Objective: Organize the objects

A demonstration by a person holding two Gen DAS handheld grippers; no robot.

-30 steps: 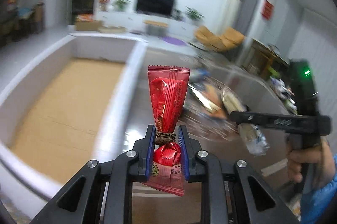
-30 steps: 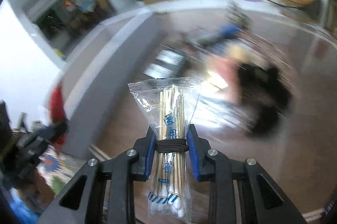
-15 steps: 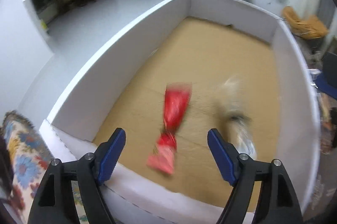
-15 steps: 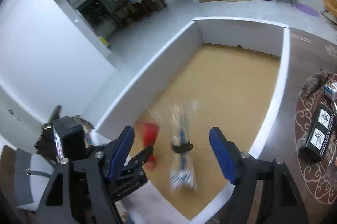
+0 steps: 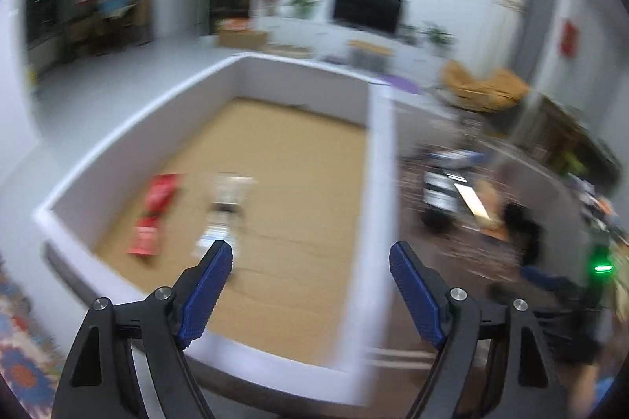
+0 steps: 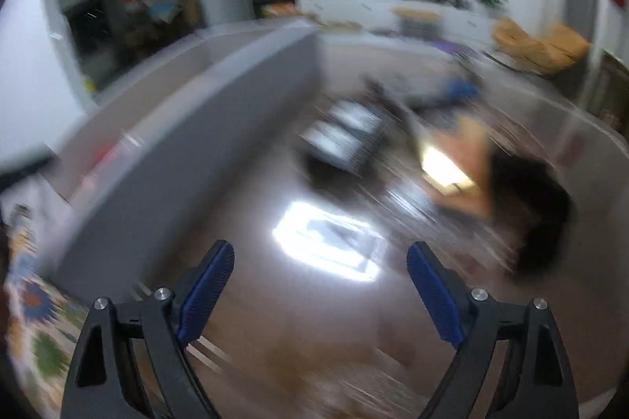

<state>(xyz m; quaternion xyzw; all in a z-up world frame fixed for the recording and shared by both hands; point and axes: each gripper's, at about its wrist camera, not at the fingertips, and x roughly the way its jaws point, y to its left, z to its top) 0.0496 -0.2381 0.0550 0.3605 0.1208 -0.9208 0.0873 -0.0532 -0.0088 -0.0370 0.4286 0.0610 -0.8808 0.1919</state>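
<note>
A white-walled box point(image 5: 375, 159) with a brown cardboard floor fills the left wrist view. On that floor lie a red snack packet point(image 5: 155, 208) and, to its right, a clear bag of cotton swabs point(image 5: 224, 214). My left gripper point(image 5: 310, 285) hangs over the box's near right part, its jaws opening, nothing between them. My right gripper point(image 6: 320, 281) is over the dark glossy table to the right of the box wall point(image 6: 188, 143), jaws opening and empty. A blurred heap of objects point(image 6: 432, 159) lies ahead of it.
The heap on the round table point(image 5: 464, 194) holds black-and-white boxes, something orange and a black item, all blurred. A patterned rug point(image 6: 35, 301) lies at the lower left. A TV, plants and yellow chairs stand far back. The other gripper's green light point(image 5: 601, 265) shows at right.
Both grippers let go of their packets, which dropped onto the box floor. Both views then swung to the right, the right one away from the box toward the heap on the table.
</note>
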